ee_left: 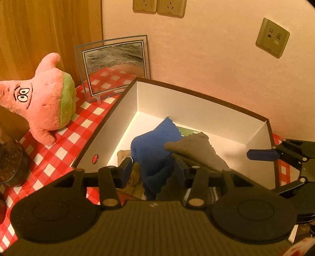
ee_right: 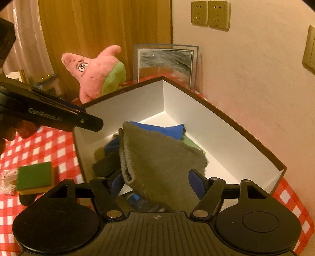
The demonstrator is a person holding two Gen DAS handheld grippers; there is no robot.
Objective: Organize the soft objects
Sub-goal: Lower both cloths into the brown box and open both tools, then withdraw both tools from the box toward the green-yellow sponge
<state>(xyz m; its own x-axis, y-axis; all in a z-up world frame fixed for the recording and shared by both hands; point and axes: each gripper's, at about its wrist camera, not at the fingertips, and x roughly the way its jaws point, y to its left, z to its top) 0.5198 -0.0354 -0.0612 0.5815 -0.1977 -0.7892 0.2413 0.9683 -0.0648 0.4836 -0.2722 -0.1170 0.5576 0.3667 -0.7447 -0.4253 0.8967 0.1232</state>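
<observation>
Plush toy (ee_left: 43,102): sitting on the desk (ee_left: 55,157), left of the box (ee_left: 122,122).
Left gripper (ee_left: 153,169): fingers clenching the blue cloth (ee_left: 155,145) over the box.
Grey cloth (ee_right: 157,163): draping into the box.
Right gripper (ee_right: 157,183): fingers released, spreading around the grey cloth.

Only one legible text: "GenRobot.AI", in pale raised letters along the black side of the left gripper (ee_right: 59,116), seen in the right wrist view. No readable lettering on the wall sockets (ee_right: 210,13), the white box (ee_right: 196,110) or the framed picture (ee_right: 165,63).
</observation>
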